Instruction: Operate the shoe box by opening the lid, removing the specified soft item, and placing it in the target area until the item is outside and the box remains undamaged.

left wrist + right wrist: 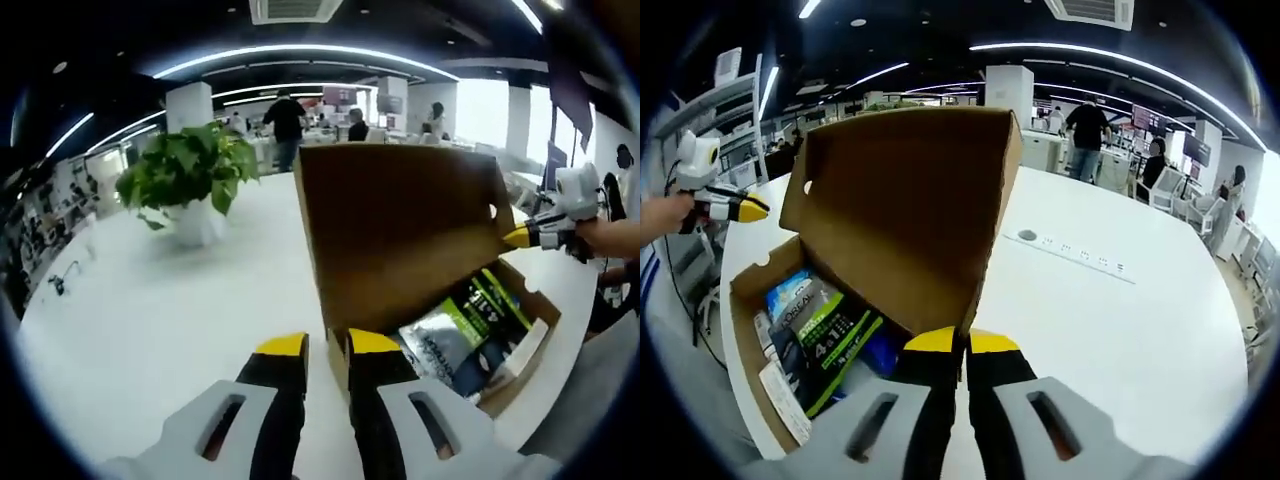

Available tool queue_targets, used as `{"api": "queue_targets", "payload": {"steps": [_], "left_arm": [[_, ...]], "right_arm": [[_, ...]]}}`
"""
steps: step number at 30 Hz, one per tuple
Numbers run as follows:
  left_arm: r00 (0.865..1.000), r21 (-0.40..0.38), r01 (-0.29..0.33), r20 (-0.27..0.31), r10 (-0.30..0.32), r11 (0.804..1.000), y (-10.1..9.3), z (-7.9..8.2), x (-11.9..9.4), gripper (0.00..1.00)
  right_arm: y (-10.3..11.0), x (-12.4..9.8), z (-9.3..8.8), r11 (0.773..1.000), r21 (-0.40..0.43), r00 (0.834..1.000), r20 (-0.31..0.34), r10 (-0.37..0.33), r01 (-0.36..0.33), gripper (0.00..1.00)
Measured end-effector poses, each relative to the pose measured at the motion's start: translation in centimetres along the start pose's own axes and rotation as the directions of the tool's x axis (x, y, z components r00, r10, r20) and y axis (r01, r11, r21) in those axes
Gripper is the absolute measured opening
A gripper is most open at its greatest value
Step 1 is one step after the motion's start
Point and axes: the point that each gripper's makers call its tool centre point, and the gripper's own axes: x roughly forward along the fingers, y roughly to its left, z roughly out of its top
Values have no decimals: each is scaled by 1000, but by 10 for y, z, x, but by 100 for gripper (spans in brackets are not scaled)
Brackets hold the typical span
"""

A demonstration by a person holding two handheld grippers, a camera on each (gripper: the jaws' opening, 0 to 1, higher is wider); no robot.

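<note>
A brown cardboard shoe box (535,300) stands on the white table with its lid (400,230) raised upright. Inside lie flat soft packs, a green-and-black one (480,310) and a silver-blue one (430,335). A hand holds my right gripper (520,237) against the lid's right edge. In the right gripper view, my right gripper (962,342) is shut on the lower corner of the lid (910,200), beside the packs (825,335). My left gripper (327,345) stands slightly open just before the box's near corner, nothing between its fingers; it also shows as the left gripper (740,208).
A potted green plant (185,175) stands on the white table (150,310) at the far left. A recessed socket strip (1070,250) runs across the table right of the box. The table edge lies close to the box's long side. People stand far behind.
</note>
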Motion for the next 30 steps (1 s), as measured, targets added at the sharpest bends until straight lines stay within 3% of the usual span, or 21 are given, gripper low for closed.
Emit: {"api": "queue_targets", "payload": {"steps": [15,30], "left_arm": [[995,-82,8,-103,-16,997,-16,-54,-16,12],[986,-132,16,-162,-37,991,-29,-75,-24,10]], "right_arm": [[-4,9,2,1000,25,1000,-24,-8,8,0],[-9,18,2,1000,28,999,-47,-6,8,1]]}}
